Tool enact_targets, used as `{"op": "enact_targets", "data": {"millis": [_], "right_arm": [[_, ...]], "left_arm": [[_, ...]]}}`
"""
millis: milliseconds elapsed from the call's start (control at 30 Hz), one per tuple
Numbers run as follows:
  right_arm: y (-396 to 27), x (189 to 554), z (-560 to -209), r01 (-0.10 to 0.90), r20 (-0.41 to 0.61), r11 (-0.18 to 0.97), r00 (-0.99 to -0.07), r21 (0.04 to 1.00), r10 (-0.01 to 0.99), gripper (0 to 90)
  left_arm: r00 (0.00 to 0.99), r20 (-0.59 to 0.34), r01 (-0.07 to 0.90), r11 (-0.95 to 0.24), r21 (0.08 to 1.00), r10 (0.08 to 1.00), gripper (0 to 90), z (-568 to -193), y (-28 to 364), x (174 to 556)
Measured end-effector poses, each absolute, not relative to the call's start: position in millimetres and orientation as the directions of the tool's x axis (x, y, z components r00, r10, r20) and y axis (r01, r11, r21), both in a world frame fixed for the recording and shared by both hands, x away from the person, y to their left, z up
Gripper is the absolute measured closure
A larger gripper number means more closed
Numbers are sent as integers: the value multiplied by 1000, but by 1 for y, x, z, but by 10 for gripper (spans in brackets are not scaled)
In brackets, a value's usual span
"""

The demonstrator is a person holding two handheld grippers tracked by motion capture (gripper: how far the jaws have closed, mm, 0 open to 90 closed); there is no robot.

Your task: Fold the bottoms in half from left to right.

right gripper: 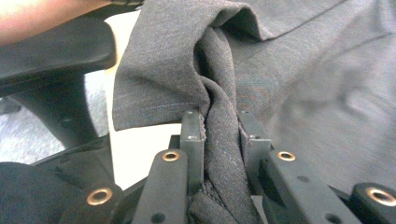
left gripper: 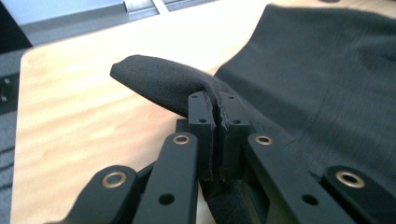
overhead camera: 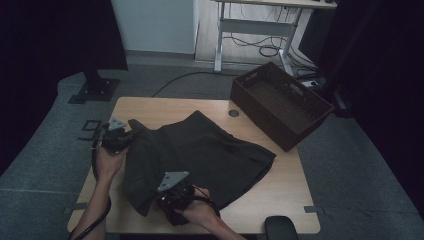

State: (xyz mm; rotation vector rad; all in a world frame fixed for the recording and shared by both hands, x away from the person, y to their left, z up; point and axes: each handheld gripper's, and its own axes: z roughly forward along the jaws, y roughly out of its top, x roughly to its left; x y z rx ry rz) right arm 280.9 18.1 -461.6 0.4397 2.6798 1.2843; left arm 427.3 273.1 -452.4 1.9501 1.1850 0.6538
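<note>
Dim and murky from above, with black, detail-free left and right edges around the table (overhead camera: 280,210). Far brighter in both gripper views: pale glare across the wood, soft blur toward the far garment (left gripper: 327,60) and background.

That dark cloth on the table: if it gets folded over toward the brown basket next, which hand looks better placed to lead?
Probably the left. The left gripper pinches the dark cloth at its far-left corner, opposite the brown basket. The right gripper clamps a bunched fold at the near edge.

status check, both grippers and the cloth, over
Left hand-held gripper shut on dark garment edge. Right hand-held gripper clamped on a bunched fold. Brown crate stands apart at the table's far right corner.
</note>
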Motion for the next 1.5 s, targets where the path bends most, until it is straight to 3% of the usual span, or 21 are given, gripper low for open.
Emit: {"op": "enact_targets", "data": {"millis": [467,1033,1200,1500], "right_arm": [[-75,304,-433,271,-31,504,-858,820,512,758],[-144,314,-387,269,-57,410,-775,871,630,758],[-163,322,-385,290,-65,403,-739,868,671,758],[-195,345,-421,394,-22,394,-683,830,730,756]], "left_arm": [[489,85,444,-332,833,868,859,-423,196,463],[549,126,355,-367,860,826,858,-384,133,491],[564,126,369,-385,846,816,857,-394,116,501],[583,98,430,-409,804,807,855,-436,91,519]]}}
